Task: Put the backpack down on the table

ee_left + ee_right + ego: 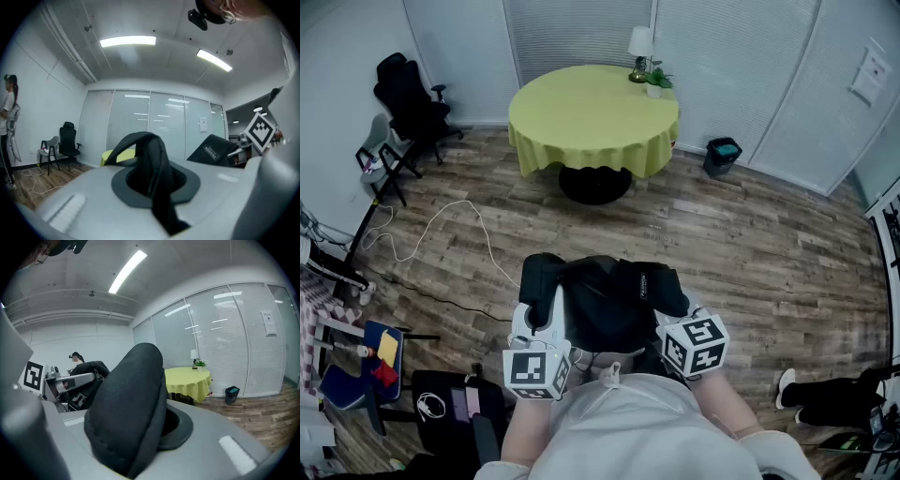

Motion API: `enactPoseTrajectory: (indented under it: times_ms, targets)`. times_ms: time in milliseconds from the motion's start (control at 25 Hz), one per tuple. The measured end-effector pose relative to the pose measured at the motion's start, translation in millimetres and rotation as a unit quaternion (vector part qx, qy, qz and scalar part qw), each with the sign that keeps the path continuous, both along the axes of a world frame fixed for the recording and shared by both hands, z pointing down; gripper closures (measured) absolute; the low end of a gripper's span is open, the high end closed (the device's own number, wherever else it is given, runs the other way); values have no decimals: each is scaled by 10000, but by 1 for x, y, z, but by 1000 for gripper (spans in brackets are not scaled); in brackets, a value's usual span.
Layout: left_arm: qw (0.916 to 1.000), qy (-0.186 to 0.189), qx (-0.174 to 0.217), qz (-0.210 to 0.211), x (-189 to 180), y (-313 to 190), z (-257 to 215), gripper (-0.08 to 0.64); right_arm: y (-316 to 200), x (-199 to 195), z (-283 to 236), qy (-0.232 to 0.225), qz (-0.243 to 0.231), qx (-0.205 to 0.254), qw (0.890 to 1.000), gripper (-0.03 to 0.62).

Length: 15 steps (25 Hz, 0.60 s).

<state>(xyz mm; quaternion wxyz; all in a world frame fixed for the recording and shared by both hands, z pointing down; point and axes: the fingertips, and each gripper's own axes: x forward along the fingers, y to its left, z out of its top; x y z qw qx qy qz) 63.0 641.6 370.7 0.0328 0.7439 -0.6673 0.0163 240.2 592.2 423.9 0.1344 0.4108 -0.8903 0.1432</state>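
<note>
I hold a black backpack [605,298] in the air in front of my chest, above the wooden floor. My left gripper [546,307] is shut on a thin black strap [154,164] at the pack's left side. At the pack's right side, my right gripper [668,323] is shut on a thick padded shoulder strap [129,411]. The round table [581,112] with a yellow-green cloth stands across the room, well ahead of the pack. It also shows in the right gripper view, as the yellow table [187,380] beyond the strap.
A small lamp [639,47] and a potted plant [657,81] stand at the table's far edge. A black office chair [412,98] and a grey chair [380,155] are at the left wall; a white cable [441,230] lies on the floor. A bin [722,155] stands at the right.
</note>
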Motion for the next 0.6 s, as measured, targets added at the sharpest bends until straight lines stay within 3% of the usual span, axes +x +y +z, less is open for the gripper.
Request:
enactPoseTrajectory:
  times_ms: [600]
  targets:
    - [9999, 56, -132, 52, -15, -17, 8, 532, -18, -16, 8, 92, -5, -153, 9998, 555]
